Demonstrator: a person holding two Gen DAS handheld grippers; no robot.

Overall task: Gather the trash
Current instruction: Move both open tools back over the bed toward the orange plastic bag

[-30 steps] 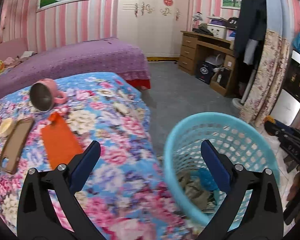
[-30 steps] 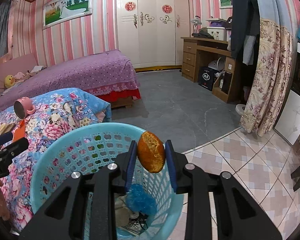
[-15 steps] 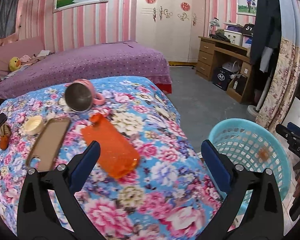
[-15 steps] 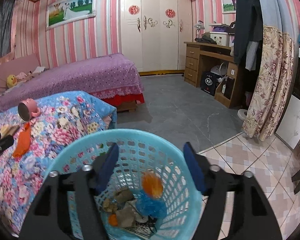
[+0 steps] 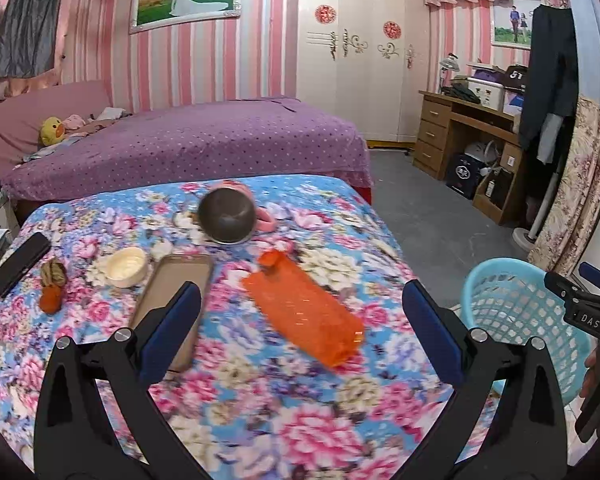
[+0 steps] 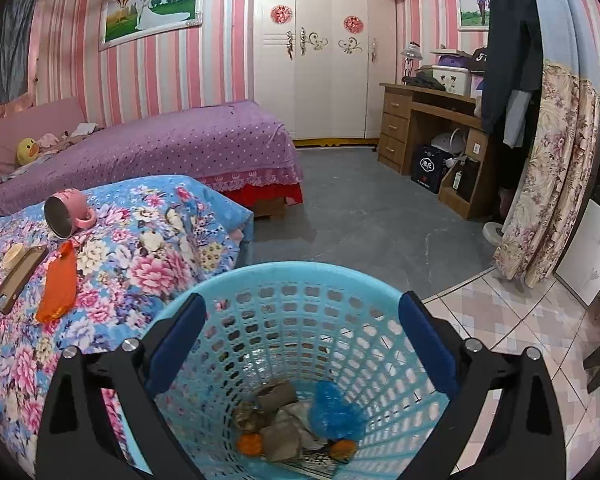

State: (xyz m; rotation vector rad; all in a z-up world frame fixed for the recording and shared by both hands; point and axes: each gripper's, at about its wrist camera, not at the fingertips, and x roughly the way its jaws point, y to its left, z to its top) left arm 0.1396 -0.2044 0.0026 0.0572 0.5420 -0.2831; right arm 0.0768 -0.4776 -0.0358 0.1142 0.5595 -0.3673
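Right gripper [image 6: 300, 344] just opened wide over basket [image 6: 300, 280], empty; left gripper [image 5: 300, 332] wide, empty; orange wrapper [image 5: 304, 308] likely light, crinkly, slippery; pinch at one edge.

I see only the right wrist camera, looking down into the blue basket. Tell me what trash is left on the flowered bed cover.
Observer: Near the left edge of the flowered cover, an orange scrap lies with a brown crumpled scrap just behind it.
Operator: Say what lies beside them.
Observer: A black phone lies just to their left, a cream round lid to their right.
Operator: Report the left gripper.
Observer: The left gripper is open above the cover, nothing held between its fingers, and it faces the orange plastic bag.
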